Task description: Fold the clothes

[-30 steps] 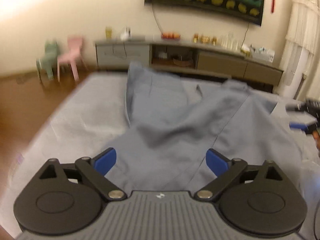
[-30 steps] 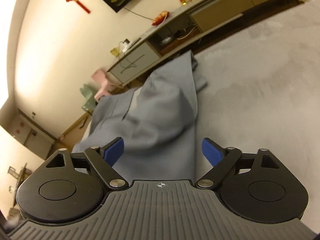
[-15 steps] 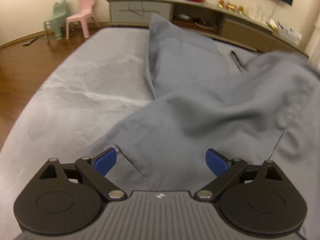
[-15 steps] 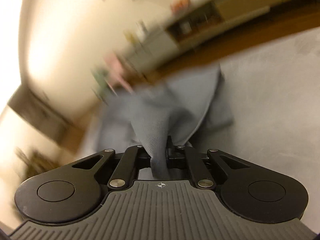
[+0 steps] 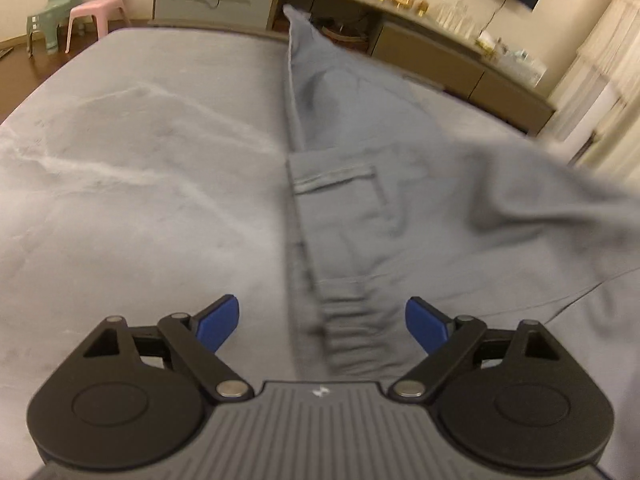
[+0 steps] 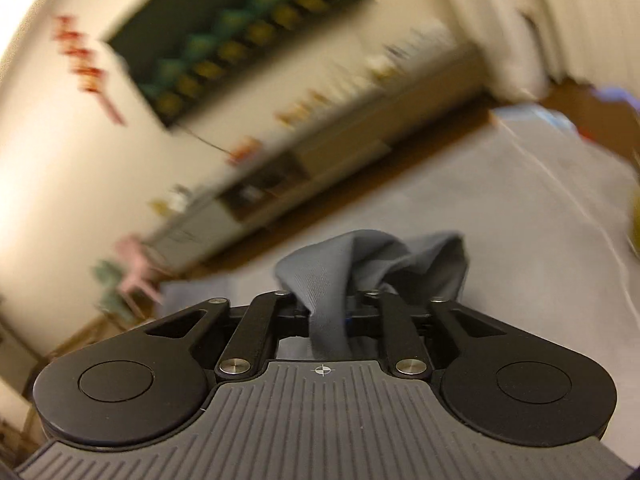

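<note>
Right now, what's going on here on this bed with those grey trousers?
A person is folding grey-blue trousers on a grey bedcover, holding a two-finger gripper in each hand. The right gripper is shut on a bunch of the trouser fabric, with the camera view blurred by motion. The left gripper is open, its blue pads either side of the elastic waistband, gripping nothing yet. One trouser part slopes up toward the right.

The left wrist camera looks low and close along the grey trousers [image 5: 360, 184] on the bed [image 5: 132, 168], toward the long sideboard [image 5: 420, 40]. The right wrist camera is tilted and blurred, facing that same sideboard [image 6: 320, 148] from above the bed.
</note>
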Action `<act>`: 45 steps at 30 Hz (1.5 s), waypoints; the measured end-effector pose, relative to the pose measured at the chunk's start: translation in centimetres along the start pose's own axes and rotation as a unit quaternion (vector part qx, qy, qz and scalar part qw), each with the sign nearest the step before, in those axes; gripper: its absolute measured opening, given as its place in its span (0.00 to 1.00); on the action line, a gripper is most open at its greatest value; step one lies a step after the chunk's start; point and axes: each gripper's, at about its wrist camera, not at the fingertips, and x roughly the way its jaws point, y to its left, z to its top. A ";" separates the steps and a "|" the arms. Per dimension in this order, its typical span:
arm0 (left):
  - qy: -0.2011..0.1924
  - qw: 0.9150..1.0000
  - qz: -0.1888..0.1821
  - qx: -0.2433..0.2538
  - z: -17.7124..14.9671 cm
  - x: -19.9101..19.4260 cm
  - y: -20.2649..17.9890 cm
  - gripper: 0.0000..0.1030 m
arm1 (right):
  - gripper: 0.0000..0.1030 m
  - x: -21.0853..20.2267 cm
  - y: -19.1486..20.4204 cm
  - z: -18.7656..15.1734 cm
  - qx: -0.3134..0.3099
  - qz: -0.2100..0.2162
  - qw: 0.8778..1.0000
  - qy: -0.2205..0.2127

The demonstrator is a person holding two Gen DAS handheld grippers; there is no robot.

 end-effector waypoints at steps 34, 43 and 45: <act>-0.401 0.903 -0.044 -0.148 2.3 -25.2 7.6 0.06 | 0.83 5.3 -8.0 -3.4 0.131 0.054 0.990 0.027; -0.349 0.908 0.009 -0.233 0.5 -23.6 12.1 0.45 | 0.83 10.3 -5.3 -6.4 0.072 0.016 0.989 0.126; -0.350 0.898 0.037 -0.263 -0.5 -24.9 13.5 0.78 | 0.83 11.0 -4.2 -6.8 0.053 0.016 0.989 0.134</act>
